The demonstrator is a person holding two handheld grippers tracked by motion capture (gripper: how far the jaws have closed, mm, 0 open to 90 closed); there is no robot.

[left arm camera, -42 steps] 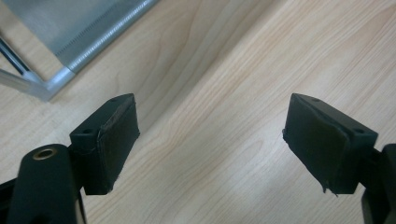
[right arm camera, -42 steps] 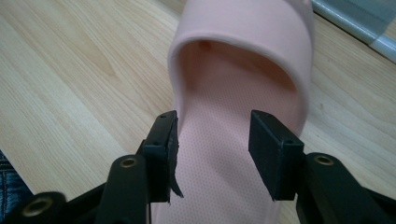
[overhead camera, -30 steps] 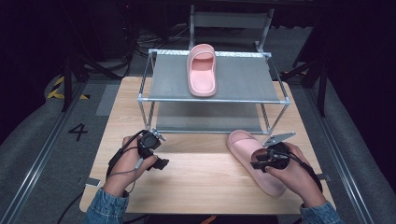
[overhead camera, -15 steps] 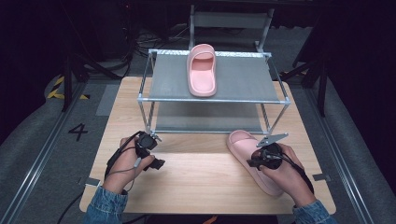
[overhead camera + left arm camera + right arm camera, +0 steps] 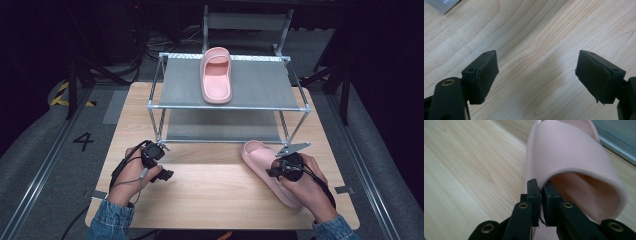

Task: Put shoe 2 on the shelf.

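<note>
Slippers number two, both pink: one slipper (image 5: 217, 75) on the rack's (image 5: 228, 106) top shelf, the other (image 5: 574, 157) on the wooden table (image 5: 210, 195) before that rack. My right gripper (image 5: 541, 195) has just closed onto its strap edge; my left gripper (image 5: 536, 75) gapes empty. Dark room around.

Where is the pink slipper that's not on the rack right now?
In the high view the slipper lies on the table's right side, before the rack, its strap edge pinched by the right gripper.

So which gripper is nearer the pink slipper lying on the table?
Right. The right gripper has just closed on the slipper's strap edge; the left gripper sits apart over bare table.
</note>
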